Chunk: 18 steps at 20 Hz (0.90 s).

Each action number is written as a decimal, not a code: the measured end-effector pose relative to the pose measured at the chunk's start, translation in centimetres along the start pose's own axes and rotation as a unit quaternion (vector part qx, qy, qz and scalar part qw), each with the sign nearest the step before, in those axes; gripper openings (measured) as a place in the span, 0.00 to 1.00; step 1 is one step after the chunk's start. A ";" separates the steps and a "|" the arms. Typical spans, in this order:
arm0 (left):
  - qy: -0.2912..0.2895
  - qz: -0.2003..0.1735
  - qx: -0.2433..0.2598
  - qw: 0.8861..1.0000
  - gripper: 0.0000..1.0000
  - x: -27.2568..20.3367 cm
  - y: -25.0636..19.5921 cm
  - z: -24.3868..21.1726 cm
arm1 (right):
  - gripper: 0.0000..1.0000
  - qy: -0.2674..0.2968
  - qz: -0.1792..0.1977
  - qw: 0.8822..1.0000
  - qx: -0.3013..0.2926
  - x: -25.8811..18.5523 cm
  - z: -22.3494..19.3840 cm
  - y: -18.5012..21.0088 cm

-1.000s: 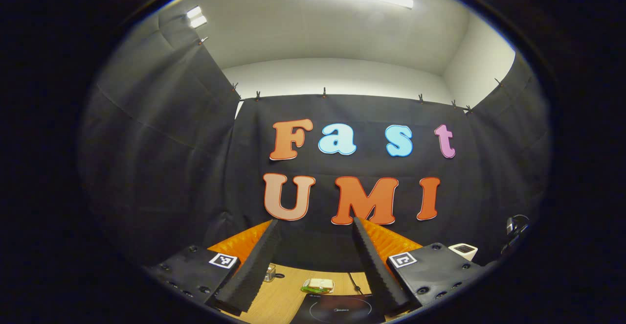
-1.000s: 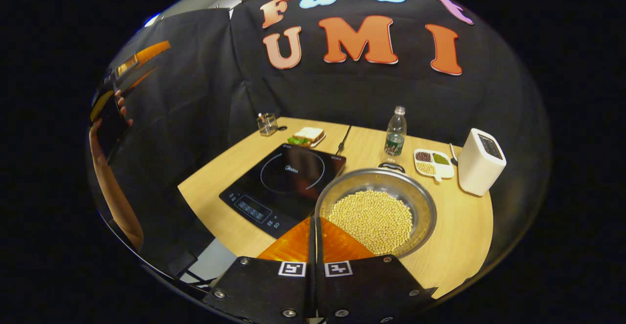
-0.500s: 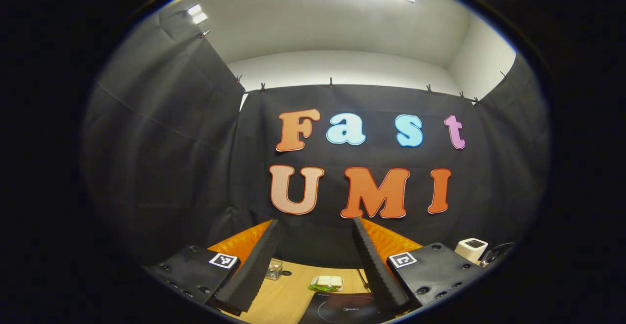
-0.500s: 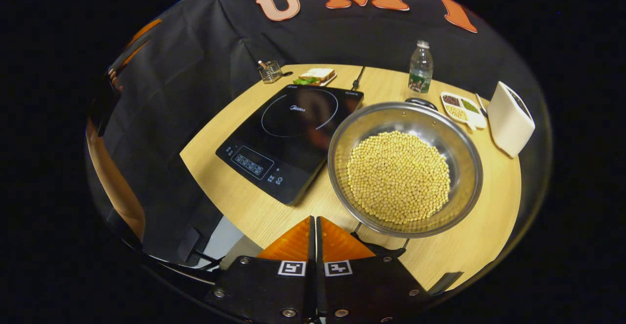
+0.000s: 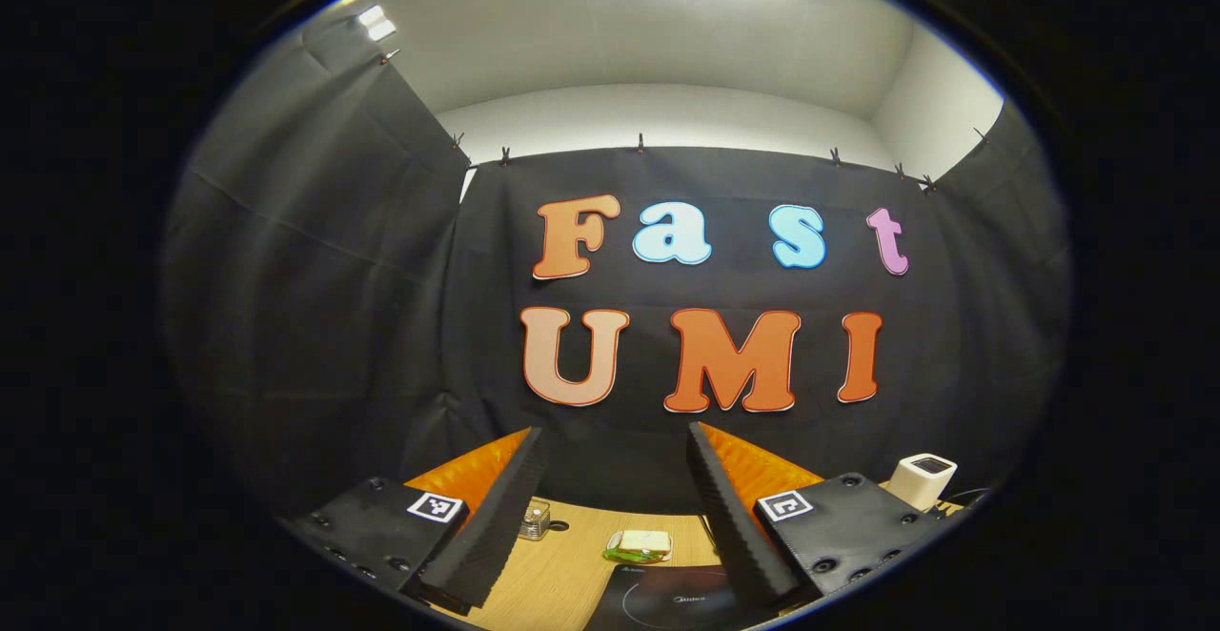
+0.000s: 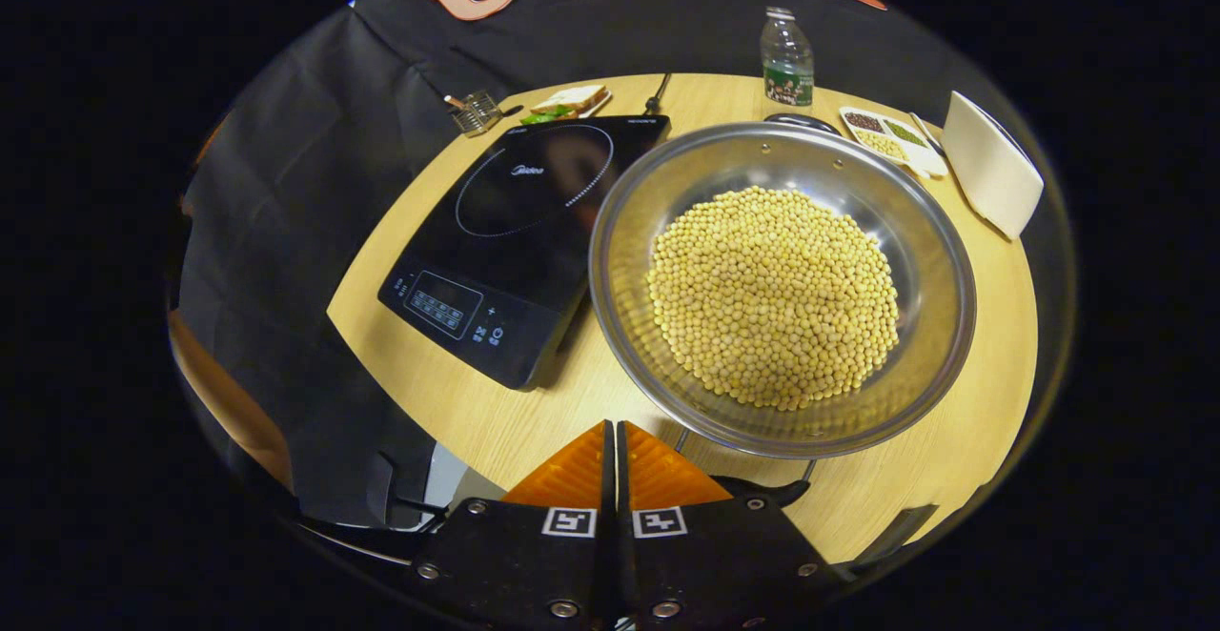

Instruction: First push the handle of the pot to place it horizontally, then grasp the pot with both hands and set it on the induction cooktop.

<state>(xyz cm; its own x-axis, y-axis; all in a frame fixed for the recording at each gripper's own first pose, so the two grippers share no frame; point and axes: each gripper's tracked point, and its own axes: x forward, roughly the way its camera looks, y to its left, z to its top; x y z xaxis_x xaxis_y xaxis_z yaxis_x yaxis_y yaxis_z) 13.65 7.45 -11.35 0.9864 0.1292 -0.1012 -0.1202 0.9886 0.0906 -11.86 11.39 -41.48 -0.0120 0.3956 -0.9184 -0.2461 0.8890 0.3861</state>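
Left gripper view:
- My left claw (image 5: 610, 517): fingers spread wide, nothing between them; held high, aimed mostly at the booth wall.
- Desk (image 5: 562, 579): a thin strip at bottom edge.
- On it: small glass jar (image 5: 536, 519), sandwich on plate (image 5: 640, 545), top edge of induction cooktop (image 5: 667, 602), white box (image 5: 921, 478) far right.

Right gripper view:
- My right claw (image 6: 615, 459): clenched, fingers pressed together, nothing gripped; tips just short of the pot's near rim, by the near handle.
- Pot (image 6: 629, 269): steel, wide, full of soybeans (image 6: 772, 297); sits on the desk (image 6: 477, 412) just beside the induction cooktop (image 6: 515, 231), not on it.
- Near handle (image 6: 753, 488): dark, low, partly behind my claw body.
- Far handle (image 6: 801, 120): dark sliver past the far rim.
- Also: water bottle (image 6: 787, 59), divided dish w/ grains (image 6: 882, 131), white box (image 6: 991, 178), glass jar (image 6: 474, 114), sandwich (image 6: 567, 102).

Risks (my judgement):
- Push off-centre on the handle → pot slides or turns, beans spill.
- Pot looks heavy; uneven two-claw lift → tilt.
- Left claw is well off the job; lining it up blind could knock the cooktop.

Hard to make out:
- Near handle's angle; can't tell if it's horizontal yet.
- Desk's near edge is cut off.
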 end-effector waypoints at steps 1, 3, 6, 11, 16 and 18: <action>0.000 -0.001 -0.001 1.000 0.96 0.0 -0.1 0.0 | 0.00 0.006 0.008 1.000 0.024 -0.4 -0.1 0.0; 0.002 -0.002 -0.005 1.000 0.96 0.5 -0.2 -0.4 | 0.00 0.008 0.023 0.999 0.043 -0.1 -0.2 -0.1; 0.015 0.000 -0.007 1.000 0.96 1.2 -0.2 -1.4 | 0.00 0.005 0.014 0.999 0.037 -0.3 -0.3 -0.9; 0.032 0.002 -0.003 0.999 0.97 2.1 -0.4 -3.3 | 0.00 -0.005 -0.009 0.999 0.046 -1.0 -1.3 -3.7; 0.028 -0.002 -0.002 1.000 0.97 3.1 -1.5 -3.0 | 0.00 -0.008 -0.043 0.997 0.058 -1.9 -1.3 -7.2; 0.026 -0.008 0.000 1.000 0.96 3.5 -2.4 -3.1 | 0.00 -0.010 -0.053 0.997 0.062 -2.1 -1.2 -8.3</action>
<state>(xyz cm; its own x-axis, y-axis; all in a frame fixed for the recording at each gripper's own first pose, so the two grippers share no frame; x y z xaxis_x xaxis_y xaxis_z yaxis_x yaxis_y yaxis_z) 17.03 5.75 -15.01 0.9810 0.1166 -0.1550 -0.1038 0.9907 0.0880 -10.89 2.86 -42.83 0.0266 0.3007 -0.9534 -0.1227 0.9475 0.2954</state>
